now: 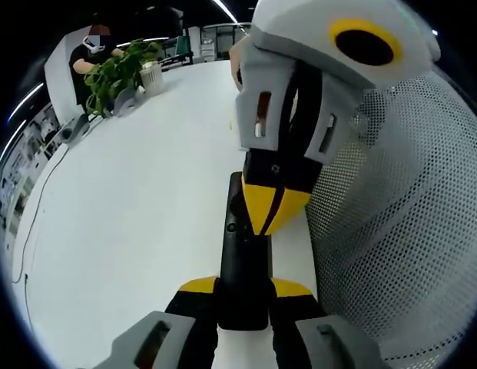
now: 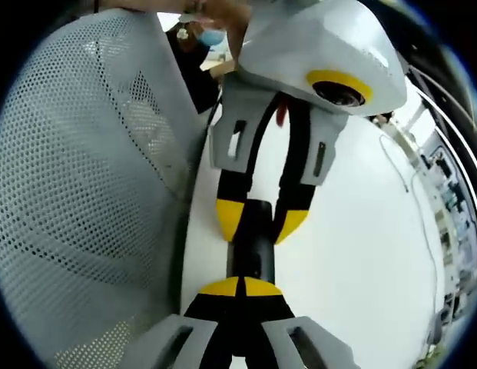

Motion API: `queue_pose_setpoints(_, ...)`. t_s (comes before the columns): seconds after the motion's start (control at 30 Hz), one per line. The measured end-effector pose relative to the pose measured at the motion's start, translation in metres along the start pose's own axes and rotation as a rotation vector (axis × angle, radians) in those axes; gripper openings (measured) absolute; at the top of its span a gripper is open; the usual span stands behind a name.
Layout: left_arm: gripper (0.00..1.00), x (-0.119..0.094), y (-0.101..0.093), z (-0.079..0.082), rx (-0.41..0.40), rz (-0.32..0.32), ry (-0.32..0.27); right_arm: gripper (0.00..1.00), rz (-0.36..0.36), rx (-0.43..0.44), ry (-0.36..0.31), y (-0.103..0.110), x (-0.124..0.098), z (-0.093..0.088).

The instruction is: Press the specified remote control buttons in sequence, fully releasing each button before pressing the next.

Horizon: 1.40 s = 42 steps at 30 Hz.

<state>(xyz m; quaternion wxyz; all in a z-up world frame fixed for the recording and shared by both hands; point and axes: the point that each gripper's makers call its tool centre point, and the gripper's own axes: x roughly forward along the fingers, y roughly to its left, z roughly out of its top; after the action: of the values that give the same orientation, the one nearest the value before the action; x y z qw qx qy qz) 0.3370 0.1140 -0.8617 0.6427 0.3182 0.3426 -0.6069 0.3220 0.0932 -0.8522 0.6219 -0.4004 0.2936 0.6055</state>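
A slim black remote control (image 1: 243, 265) lies lengthwise between the yellow-tipped jaws of my left gripper (image 1: 246, 289), which is shut on its near end just above the white table. My right gripper (image 1: 273, 206) comes in from the top with its yellow tips closed together and resting on the remote's upper face. In the right gripper view, my right gripper (image 2: 242, 287) has both tips pressed together on the remote (image 2: 252, 250). Beyond it, the left gripper (image 2: 260, 221) clasps the remote's sides. The buttons under the tips are hidden.
A large white perforated mesh shell (image 1: 407, 223) stands close beside the remote, also the mesh shell (image 2: 84, 177). The white table (image 1: 138, 207) stretches away to a potted plant (image 1: 119, 73), a seated person (image 1: 88, 54) and a thin cable (image 1: 34, 223).
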Motion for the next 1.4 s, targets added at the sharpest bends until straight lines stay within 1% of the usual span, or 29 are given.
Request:
queue_pose_setpoints(0.03,0.25,0.000,0.000,0.000,0.001,0.000,0.001,0.00,0.006,0.023,-0.006,0.000,0.000,0.000)
queue_pose_setpoints(0.1,0.25,0.000,0.000,0.000,0.000,0.002,0.001,0.00,0.006,0.042,-0.005,-0.002,-0.002,-0.003)
queue_pose_setpoints(0.2,0.25,0.000,0.000,0.000,-0.003,0.002,-0.001,0.00,-0.025,0.066,0.007,-0.009,-0.005,-0.007)
queue_pose_setpoints(0.23,0.25,0.000,0.000,0.000,-0.003,0.001,-0.002,0.00,-0.036,0.094,0.005,-0.013,-0.007,-0.008)
queue_pose_setpoints(0.27,0.25,0.000,0.000,0.000,-0.003,0.001,-0.002,0.00,-0.033,0.133,-0.006,-0.015,-0.007,-0.007)
queue_pose_setpoints(0.33,0.25,0.000,0.000,0.000,-0.002,0.001,-0.002,0.00,-0.027,0.149,-0.025,-0.016,-0.007,-0.004)
queue_pose_setpoints(0.4,0.25,0.000,0.000,0.000,-0.001,0.000,-0.002,0.00,-0.015,0.146,-0.009,-0.014,-0.004,-0.006)
queue_pose_setpoints(0.43,0.25,0.000,0.000,0.000,-0.002,0.001,-0.002,0.00,-0.022,0.124,0.008,-0.013,-0.003,-0.009)
queue_pose_setpoints(0.47,0.25,0.000,0.000,0.000,-0.002,0.001,-0.002,0.00,-0.025,0.116,-0.008,-0.014,-0.003,-0.006)
queue_pose_setpoints(0.5,0.25,0.000,0.000,0.000,-0.002,0.001,-0.002,0.00,-0.022,0.124,-0.002,-0.013,-0.004,-0.007)
queue_pose_setpoints(0.57,0.25,0.000,0.000,0.000,-0.002,0.001,-0.002,0.00,-0.020,0.106,0.004,-0.013,-0.004,-0.007)
queue_pose_setpoints(0.6,0.25,0.000,0.000,0.000,-0.001,0.000,-0.001,0.00,-0.012,0.071,0.022,-0.013,-0.003,-0.006)
queue_pose_setpoints(0.63,0.25,0.001,0.000,0.000,-0.001,-0.001,-0.002,0.00,-0.002,0.062,0.032,-0.013,-0.002,-0.006)
queue_pose_setpoints(0.83,0.25,0.000,0.000,0.000,-0.004,-0.002,-0.005,0.00,0.030,0.034,0.076,-0.015,0.000,-0.006)
queue_pose_setpoints(0.93,0.25,0.000,0.000,0.000,-0.003,-0.003,-0.006,0.00,0.054,0.076,0.086,-0.016,0.000,-0.006)
queue_pose_setpoints(0.97,0.25,0.000,0.000,0.000,-0.002,-0.003,-0.007,0.00,0.071,0.142,0.090,-0.015,0.000,-0.007)
queue_pose_setpoints(1.07,0.25,0.001,0.000,0.000,-0.003,-0.003,-0.009,0.00,0.095,0.171,0.097,-0.017,0.000,-0.006)
queue_pose_setpoints(1.13,0.25,0.001,0.000,0.000,-0.007,-0.001,-0.014,0.00,0.110,0.168,0.091,-0.017,-0.001,-0.007)
queue_pose_setpoints(1.17,0.25,0.001,0.000,0.000,-0.010,0.000,-0.018,0.00,0.121,0.208,0.075,-0.016,-0.001,-0.006)
queue_pose_setpoints(1.23,0.25,0.001,0.000,0.000,-0.013,0.000,-0.024,0.00,0.136,0.230,0.063,-0.017,-0.002,-0.007)
queue_pose_setpoints(1.27,0.25,0.001,0.000,0.000,-0.014,0.000,-0.027,0.00,0.083,0.243,0.064,-0.027,-0.001,-0.009)
queue_pose_setpoints(1.33,0.25,0.001,0.000,0.000,-0.010,-0.001,-0.025,0.00,0.087,0.226,0.083,-0.029,0.001,-0.011)
queue_pose_setpoints(1.37,0.25,0.001,0.000,0.000,-0.009,-0.001,-0.025,0.00,0.105,0.232,0.091,-0.027,0.002,-0.012)
queue_pose_setpoints(1.4,0.25,0.001,0.000,0.001,-0.008,-0.002,-0.025,0.00,0.119,0.239,0.083,-0.027,0.001,-0.009)
